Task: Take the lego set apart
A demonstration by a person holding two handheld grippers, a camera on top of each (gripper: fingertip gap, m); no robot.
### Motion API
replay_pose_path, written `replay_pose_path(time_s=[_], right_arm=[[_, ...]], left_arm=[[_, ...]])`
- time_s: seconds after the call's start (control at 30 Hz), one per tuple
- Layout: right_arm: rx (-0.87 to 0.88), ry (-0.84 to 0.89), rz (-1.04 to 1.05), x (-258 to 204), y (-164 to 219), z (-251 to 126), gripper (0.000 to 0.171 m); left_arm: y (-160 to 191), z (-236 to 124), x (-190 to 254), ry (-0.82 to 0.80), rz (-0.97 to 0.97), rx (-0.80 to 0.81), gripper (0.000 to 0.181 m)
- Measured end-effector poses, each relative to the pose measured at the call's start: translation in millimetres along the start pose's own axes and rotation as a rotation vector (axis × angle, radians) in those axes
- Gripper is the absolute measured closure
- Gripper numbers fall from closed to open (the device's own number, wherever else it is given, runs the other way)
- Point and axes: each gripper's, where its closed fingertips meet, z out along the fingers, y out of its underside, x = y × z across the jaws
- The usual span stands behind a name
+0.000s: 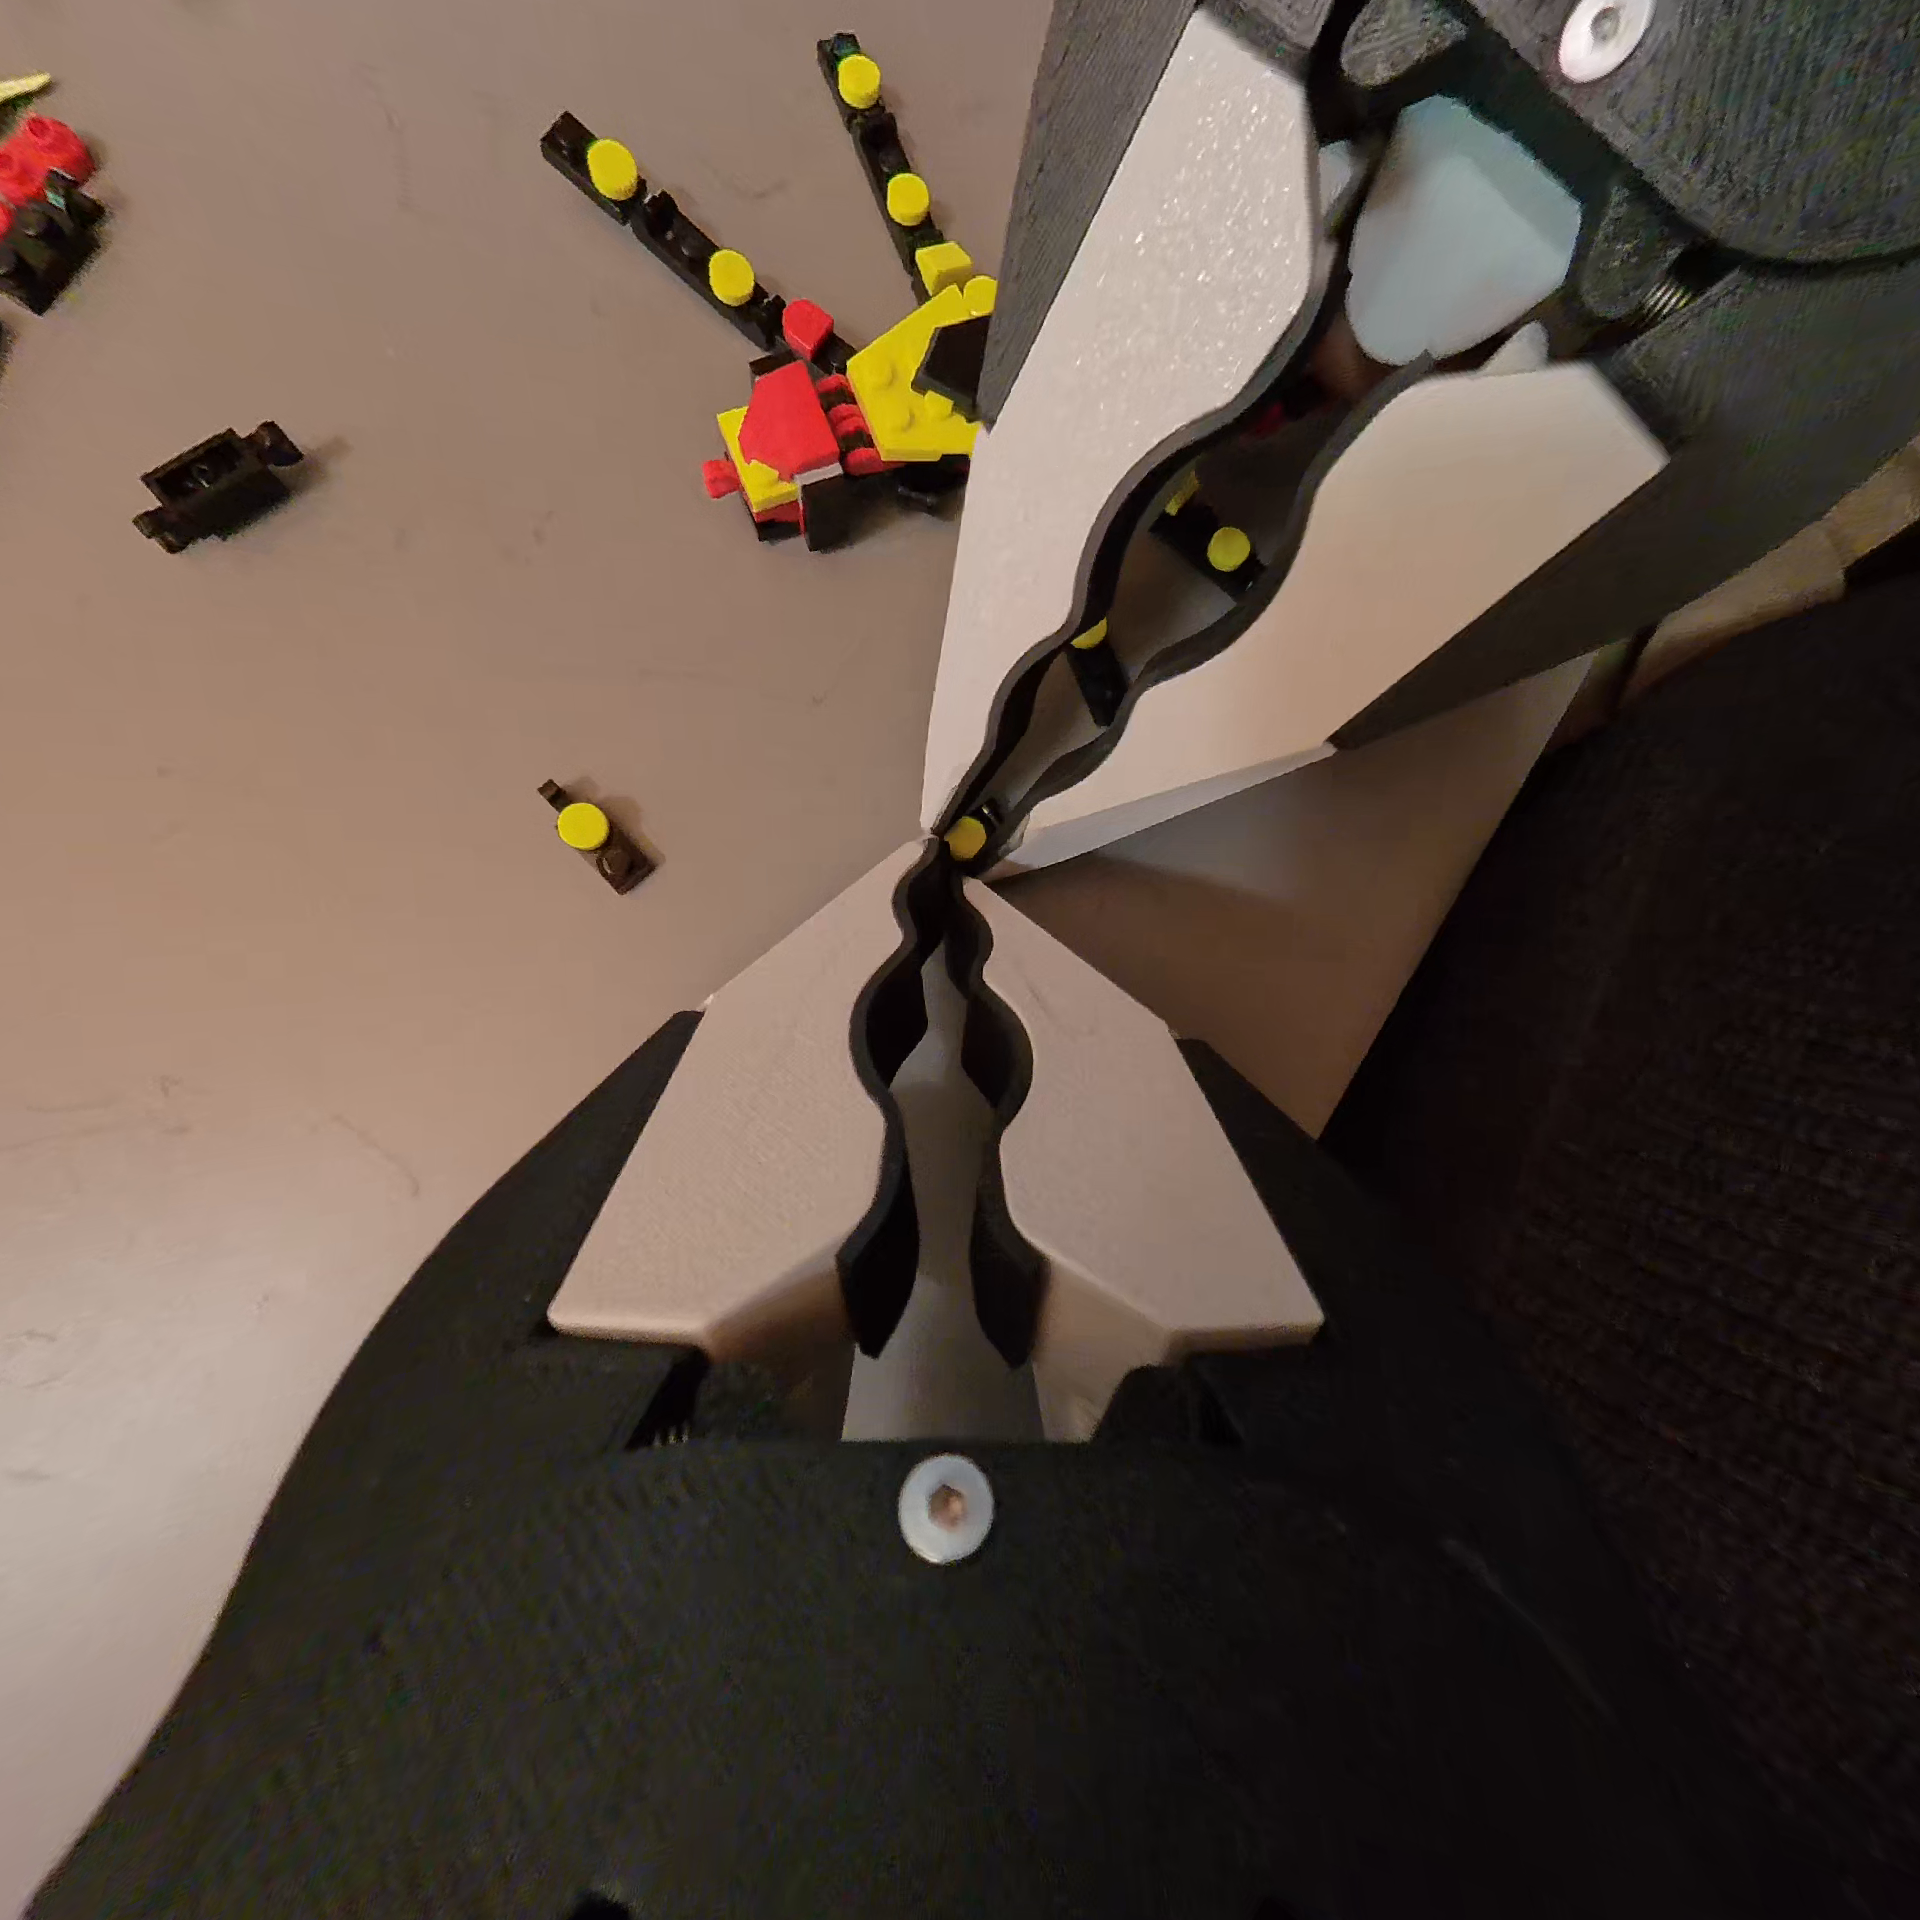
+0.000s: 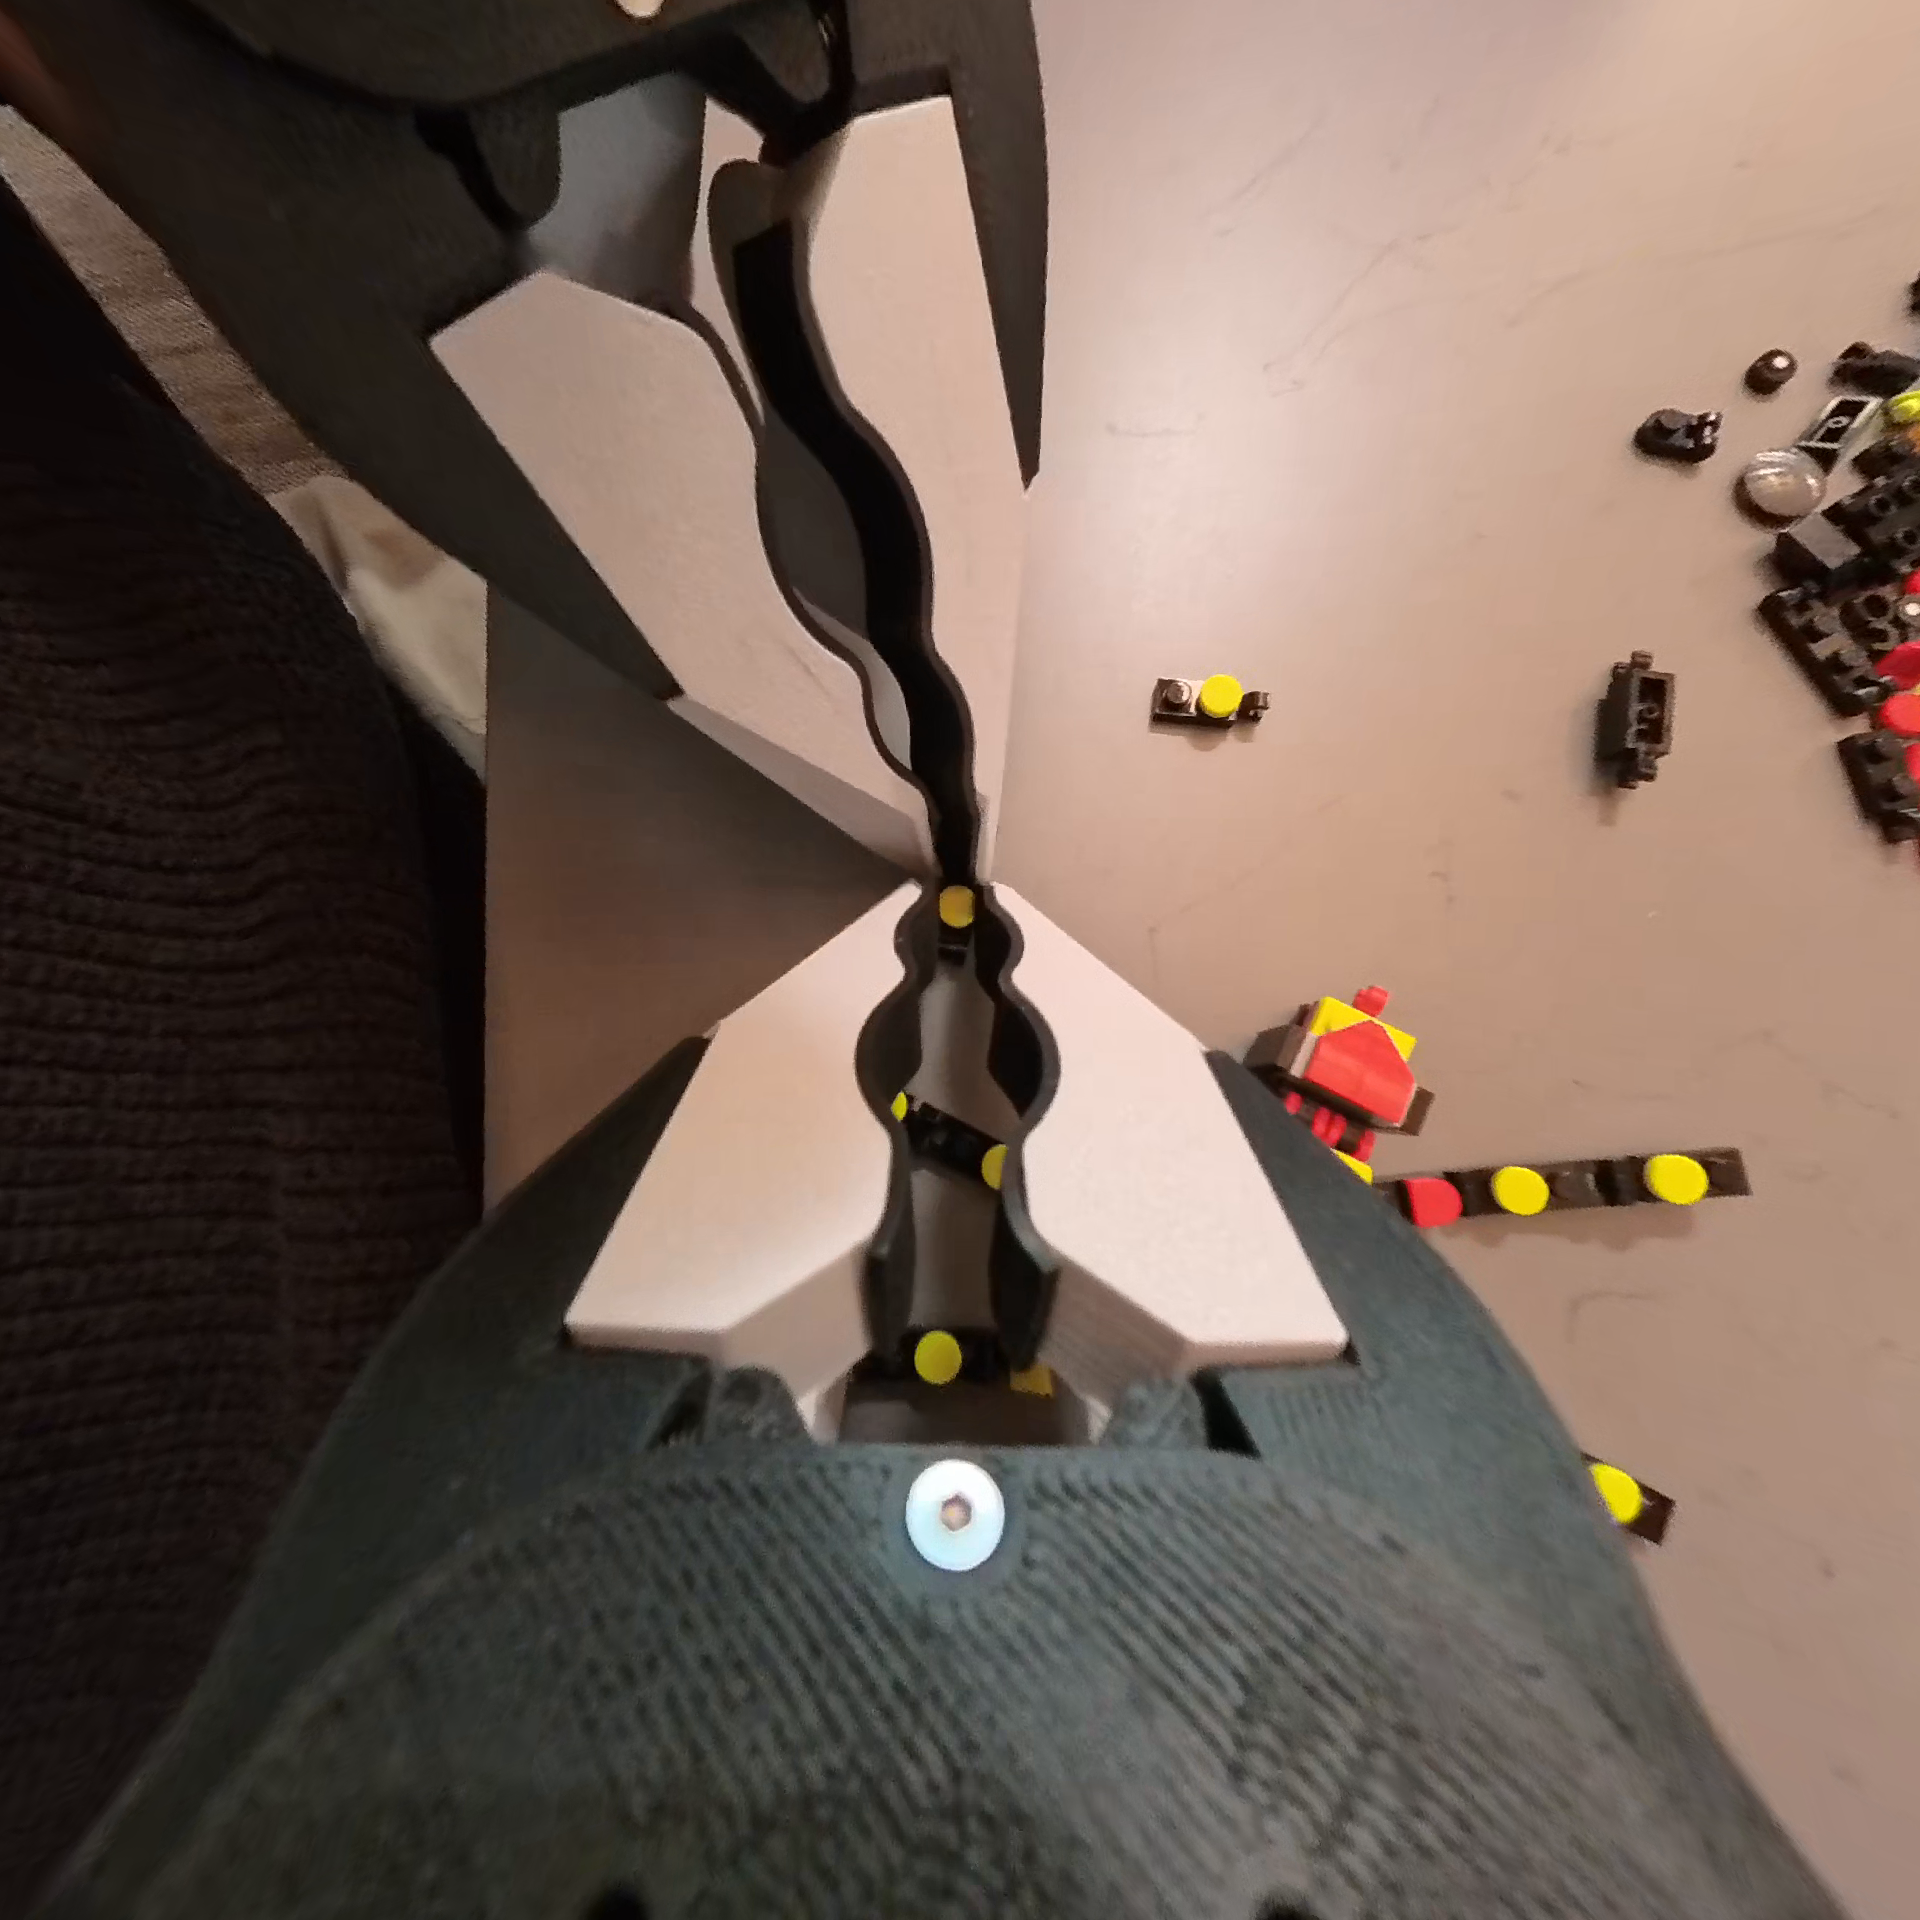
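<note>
The lego model [image 1: 831,436], a red and yellow body with black legs that carry yellow round studs, lies on the grey table; it also shows in the right wrist view [image 2: 1351,1081]. My left gripper [image 1: 940,883] and my right gripper [image 1: 971,821] meet tip to tip above the table. Both are shut on a small black piece with a yellow stud [image 1: 966,836], also seen in the right wrist view [image 2: 956,904] between the right gripper [image 2: 956,914] and the left gripper [image 2: 961,842]. More black leg strip [image 2: 951,1138] shows through the right jaws.
A loose black plate with a yellow stud [image 1: 597,836] [image 2: 1205,698] and a black clip brick [image 1: 218,483] [image 2: 1636,717] lie apart on the table. A pile of black and red pieces [image 2: 1849,623] sits at the far side. Dark knitted fabric [image 1: 1662,1143] borders the table edge. The tips of both grippers are at nearly the same place.
</note>
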Motion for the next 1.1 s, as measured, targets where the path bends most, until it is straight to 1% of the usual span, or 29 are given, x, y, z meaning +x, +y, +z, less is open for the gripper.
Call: replay_pose_path(time_s=[0.07, 0.1, 0.13, 0.17, 0.27, 0.33, 0.43, 0.6, 0.73, 0.8, 0.83, 0.87, 0.9, 0.97, 1.0, 1.07, 1.1], right_arm=[[0.182, -0.022, 0.074, 3, -32, -22, 0.166], [0.193, 0.028, 0.099, 15, -37, -31, 0.165], [0.142, 0.112, 0.064, 28, -29, -34, 0.165], [0.145, 0.148, 0.053, 33, -25, -37, 0.165], [0.158, 0.142, 0.091, 37, -18, -45, 0.165], [0.165, 0.138, 0.104, 42, -19, -47, 0.165], [0.151, 0.169, 0.085, 48, -18, -48, 0.165], [0.144, 0.172, 0.083, 51, -16, -46, 0.165], [0.129, 0.157, 0.054, 49, -17, -39, 0.165], [0.129, 0.141, 0.035, 49, -19, -35, 0.164], [0.13, 0.136, 0.027, 50, -21, -33, 0.164], [0.133, 0.134, 0.02, 51, -23, -31, 0.164], [0.132, 0.135, 0.011, 54, -25, -30, 0.164], [0.12, 0.17, -0.021, 69, -29, -29, 0.164], [0.109, 0.193, -0.039, 80, -31, -28, 0.164], [0.077, 0.221, -0.052, 104, -34, -22, 0.164], [0.064, 0.224, -0.047, 115, -36, -18, 0.164]], left_arm=[[0, 0, -1, -0.004, 0.001, -0.001, 0.181], [0, 1, -1, -0.011, 0.016, 0.003, 0.181], [-1, 1, 0, -0.011, 0.02, 0.012, 0.181], [0, 3, 2, 0.006, 0.01, 0.003, 0.181], [-1, 2, 2, 0.043, -0.027, 0.012, 0.181], [-2, 2, 2, 0.053, -0.022, 0.014, 0.181], [-1, -1, 2, 0.076, -0.049, 0.025, 0.181], [-24, -27, 0, 0.189, -0.148, 0.203, 0.181], [-21, -32, -8, 0.238, -0.222, 0.238, 0.181], [-27, -38, -11, 0.268, -0.251, 0.282, 0.181], [-29, -42, -16, 0.253, -0.261, 0.306, 0.181], [-30, -47, -28, 0.2, -0.266, 0.324, 0.181], [-26, -54, -46, 0.106, -0.265, 0.33, 0.181], [-9, -76, -100, -0.183, -0.267, 0.311, 0.18], [5, -91, -128, -0.332, -0.282, 0.291, 0.176], [39, -122, -176, -0.576, -0.341, 0.21, 0.15], [58, -135, -195, -0.67, -0.377, 0.163, 0.14]])
